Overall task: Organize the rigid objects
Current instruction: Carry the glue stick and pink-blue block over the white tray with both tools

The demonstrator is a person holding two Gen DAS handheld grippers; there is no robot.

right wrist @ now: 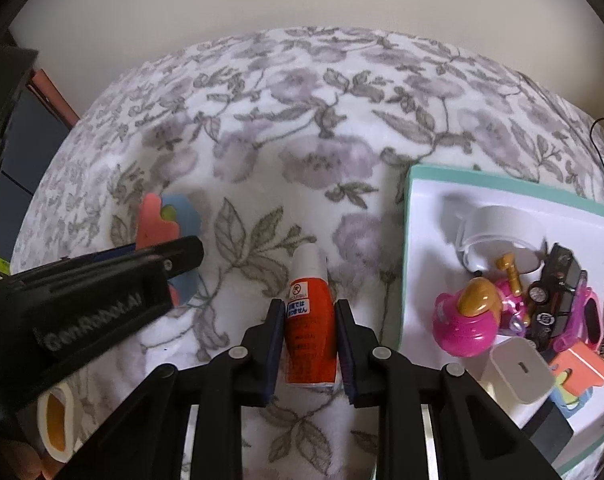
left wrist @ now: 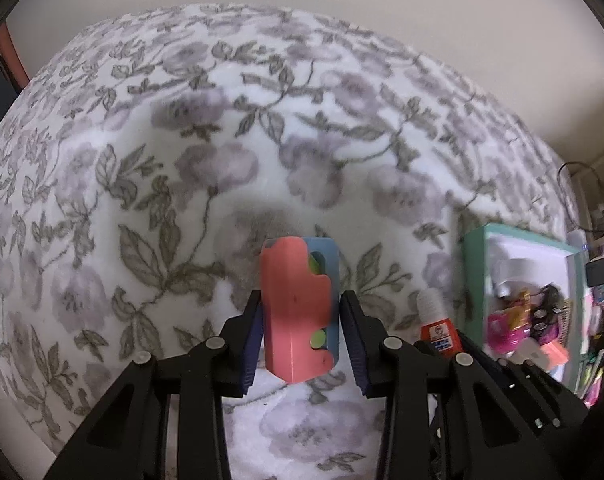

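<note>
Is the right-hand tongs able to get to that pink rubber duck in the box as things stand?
Probably not right now: the right tongs are shut on the orange glue bottle. The duck lies uncovered in the open box, so the way looks free.

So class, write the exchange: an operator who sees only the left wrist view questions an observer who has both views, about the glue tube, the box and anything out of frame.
Operator: Is the glue tube held?
Observer: Yes, the right gripper has both pads on it.
Operator: What sits nearest in the box?
Observer: A white charger, at its near edge.
Operator: Anything that I miss?
Observer: A cream ring, perhaps tape, beside the left gripper.
</note>
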